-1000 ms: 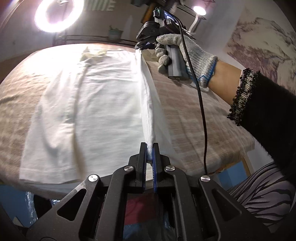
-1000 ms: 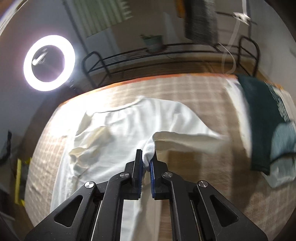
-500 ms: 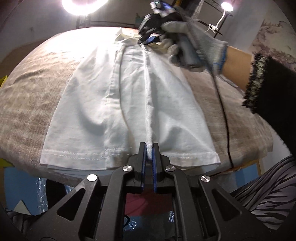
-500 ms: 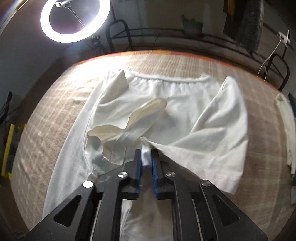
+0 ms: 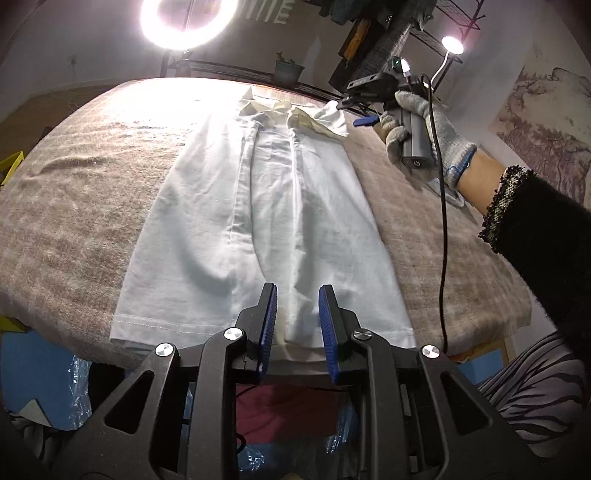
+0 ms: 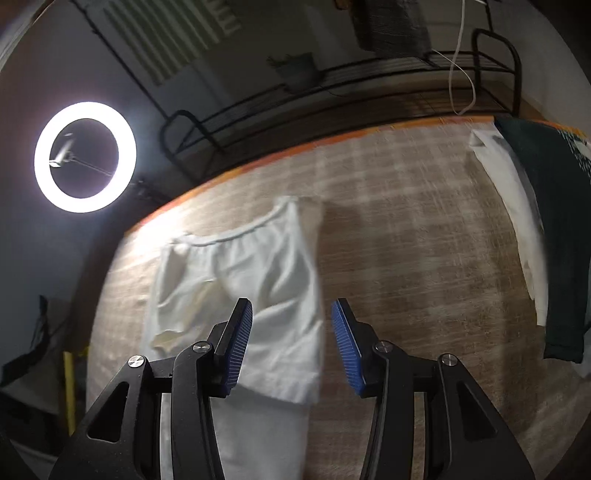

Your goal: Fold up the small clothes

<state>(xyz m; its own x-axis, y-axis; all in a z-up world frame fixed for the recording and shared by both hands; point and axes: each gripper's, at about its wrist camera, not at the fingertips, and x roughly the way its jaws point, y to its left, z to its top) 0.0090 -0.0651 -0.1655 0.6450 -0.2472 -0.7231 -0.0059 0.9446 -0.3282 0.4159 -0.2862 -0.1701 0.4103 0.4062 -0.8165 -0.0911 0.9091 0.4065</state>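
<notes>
Both grippers, clamped on the white shirt's raised fold a second ago, are opening. Left gripper and right gripper released it; shirt now flat, sides folded in.

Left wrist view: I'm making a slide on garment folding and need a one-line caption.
Left gripper opening over the hem of a lengthwise-folded white shirt on the table.

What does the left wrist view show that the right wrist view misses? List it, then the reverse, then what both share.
Left only: the gloved hand holding the right gripper, its cable, the shirt's hem.
Right only: a dark garment at the table's right edge.
Both: the white shirt folded lengthwise on the brown cloth, the ring light, and opening fingers holding nothing.
</notes>
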